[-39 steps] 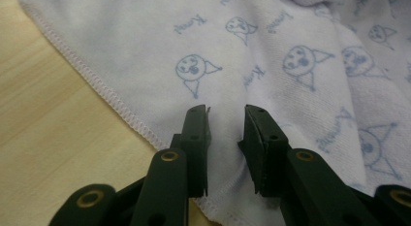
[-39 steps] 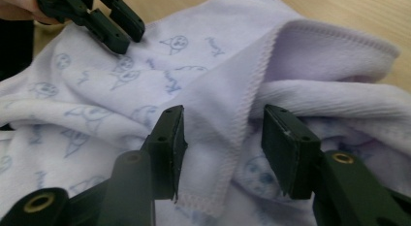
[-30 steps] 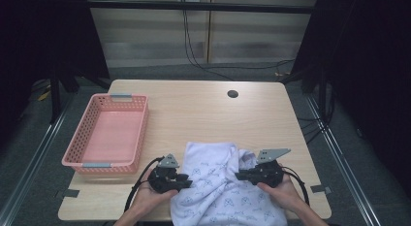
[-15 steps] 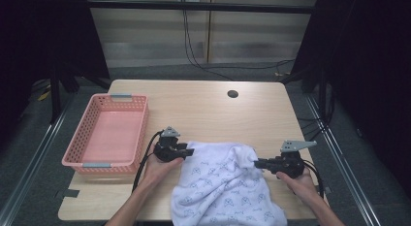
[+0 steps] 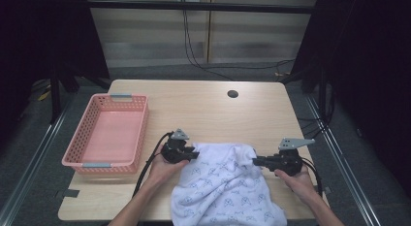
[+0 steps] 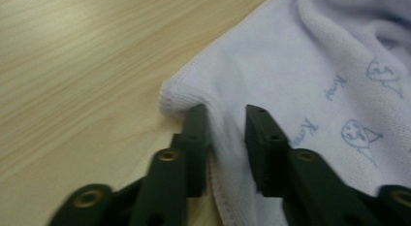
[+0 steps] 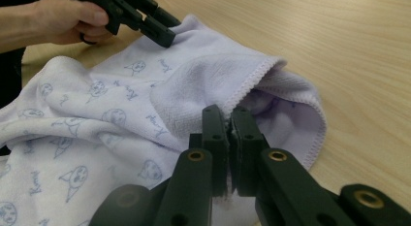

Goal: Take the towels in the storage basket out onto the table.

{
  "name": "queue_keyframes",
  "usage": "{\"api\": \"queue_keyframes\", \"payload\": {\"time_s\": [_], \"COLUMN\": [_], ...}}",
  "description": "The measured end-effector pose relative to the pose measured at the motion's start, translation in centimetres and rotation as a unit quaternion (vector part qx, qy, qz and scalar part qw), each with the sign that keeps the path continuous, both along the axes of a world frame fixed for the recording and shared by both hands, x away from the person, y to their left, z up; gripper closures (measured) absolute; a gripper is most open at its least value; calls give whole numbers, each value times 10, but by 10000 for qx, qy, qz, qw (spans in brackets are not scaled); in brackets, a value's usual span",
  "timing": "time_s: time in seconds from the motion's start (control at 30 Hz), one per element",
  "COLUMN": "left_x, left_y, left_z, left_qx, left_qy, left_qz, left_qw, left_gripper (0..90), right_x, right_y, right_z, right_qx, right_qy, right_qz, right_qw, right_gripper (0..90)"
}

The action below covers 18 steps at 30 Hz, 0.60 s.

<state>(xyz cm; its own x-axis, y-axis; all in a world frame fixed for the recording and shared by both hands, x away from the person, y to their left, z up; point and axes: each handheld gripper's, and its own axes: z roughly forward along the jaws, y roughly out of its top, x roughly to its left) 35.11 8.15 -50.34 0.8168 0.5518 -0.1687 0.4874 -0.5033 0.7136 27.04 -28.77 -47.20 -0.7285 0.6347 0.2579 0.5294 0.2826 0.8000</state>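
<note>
A white towel (image 5: 223, 182) with small blue prints lies crumpled at the table's near edge and hangs over it. My left gripper (image 5: 195, 154) is at the towel's far left corner. In the left gripper view the towel (image 6: 300, 66) runs between the jaws of the gripper (image 6: 225, 114), which stand apart with a clear gap. My right gripper (image 5: 255, 161) is at the towel's far right end. In the right gripper view the gripper (image 7: 229, 114) is shut on a folded edge of the towel (image 7: 121, 114). The left gripper (image 7: 167, 37) is farther off in that view.
A pink plastic basket (image 5: 140, 134) stands empty at the left of the wooden table (image 5: 203, 109). A round cable hole (image 5: 232, 94) sits near the far edge. Dark floor and stands surround the table.
Over the last second both grippers moved apart and away from me, spreading the towel's far edge. Since half a second ago they have drawn slightly inward and the edge has slackened.
</note>
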Motion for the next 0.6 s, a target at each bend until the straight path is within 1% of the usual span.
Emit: {"api": "queue_keyframes", "payload": {"time_s": [0.03, 0.07, 0.1, 0.13, 0.17, 0.2, 0.23, 0.27, 0.3, 0.33, 0.37, 0.4, 0.47, 0.5, 0.53, 0.57, 0.6], "left_x": [-2, -3, -6, -9, -13, -18, -25, -29, -32, -36, -39, -42, -47, -49, -52, -54, -57], "left_y": [-3, -3, -2, -1, 1, 3, 7, 9, 11, 13, 15, 17, 19, 19, 19, 20, 20], "left_z": [1, 1, 1, 1, 1, 2, 2, 3, 3, 3, 3, 3, 3, 3, 3, 3, 3], "left_qx": [-3, 1, -35, -4, -48, -42, -23, -8, -34, -34, -27, -41, -5, -57, -43, -36, -46], "left_qy": [92, 137, 207, 204, 233, 252, 272, 319, 340, 303, 313, 286, 288, 298, 280, 321, 361], "left_qz": [-87, -117, -151, -164, -288, -364, -358, -351, -347, -349, -379, -408, -453, -458, -479, -530, -570], "left_qw": [9999, 9998, 9997, 9997, 9993, 9990, 9990, 9989, 9988, 9989, 9988, 9987, 9986, 9985, 9984, 9981, 9977], "left_gripper": [800, 829, 839, 844, 846, 846, 846, 846, 846, 846, 846, 846, 845, 844, 844, 844, 844], "right_x": [0, -1, -2, -3, -6, -6, -8, -11, -12, -14, -15, -17, -19, -19, -19, -23, -23], "right_y": [-1, -2, -2, -3, -4, -4, -5, -3, 0, 3, 6, 9, 15, 16, 16, 15, 15], "right_z": [0, 1, 1, 1, 0, 0, -2, -7, -11, -14, -18, -20, -27, -27, -27, -27, -27], "right_qx": [8, 4, 8, -6, -79, -79, -109, -152, -234, -322, -464, -535, -835, -844, -844, -849, -849], "right_qy": [-9, -9, -10, 12, 31, 31, 71, 171, 243, 307, 361, 436, 516, 538, 538, 587, 587], "right_qz": [-7, -1, -4, 2, -7, -7, 31, 70, 156, 204, 283, 334, 404, 366, 366, 398, 398], "right_qw": [10000, 10000, 10000, 10000, 10000, 10000, 9999, 9997, 9993, 9988, 9979, 9971, 9943, 9943, 9943, 9939, 9939], "right_gripper": [866, 867, 866, 867, 867, 867, 867, 867, 867, 867, 867, 867, 869, 870, 870, 873, 873]}}
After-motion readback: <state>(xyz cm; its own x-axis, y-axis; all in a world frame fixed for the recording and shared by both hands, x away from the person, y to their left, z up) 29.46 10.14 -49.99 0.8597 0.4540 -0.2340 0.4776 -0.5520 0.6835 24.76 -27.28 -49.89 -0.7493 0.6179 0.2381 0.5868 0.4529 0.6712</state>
